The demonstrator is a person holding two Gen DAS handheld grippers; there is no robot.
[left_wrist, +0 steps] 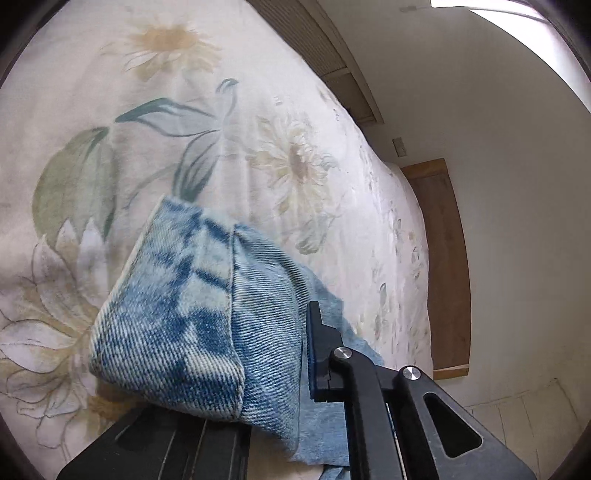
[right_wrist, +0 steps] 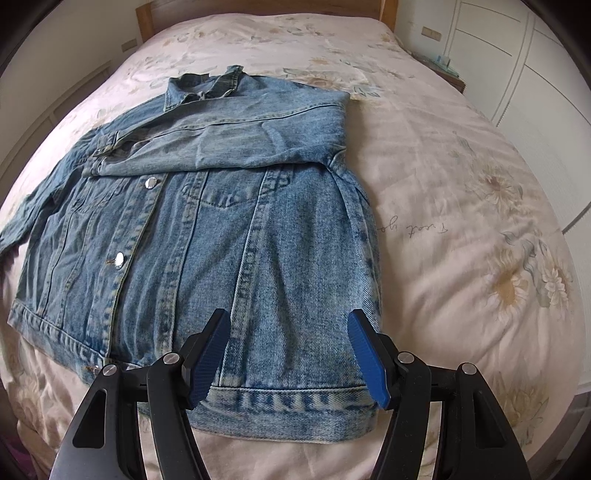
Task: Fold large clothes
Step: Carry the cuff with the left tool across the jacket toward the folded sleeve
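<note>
A blue denim jacket (right_wrist: pixel 207 229) lies front up on the floral bed cover (right_wrist: pixel 443 177). Its right sleeve is folded across the chest; its other sleeve trails off at the left edge. My right gripper (right_wrist: pixel 290 350) is open, its blue pads spread just above the jacket's bottom hem at the right side, holding nothing. In the left wrist view my left gripper (left_wrist: pixel 295 354) is shut on a fold of denim (left_wrist: pixel 192 310), which looks like a cuff or hem edge lifted above the bed cover (left_wrist: pixel 147 129). Only the right finger shows; the cloth hides the other.
A wooden headboard (right_wrist: pixel 258 9) stands at the far end of the bed. White wardrobe doors (right_wrist: pixel 517 66) stand to the right. In the left wrist view a white wall, a wooden bed frame (left_wrist: pixel 443 258) and tiled floor (left_wrist: pixel 524 410) show at the right.
</note>
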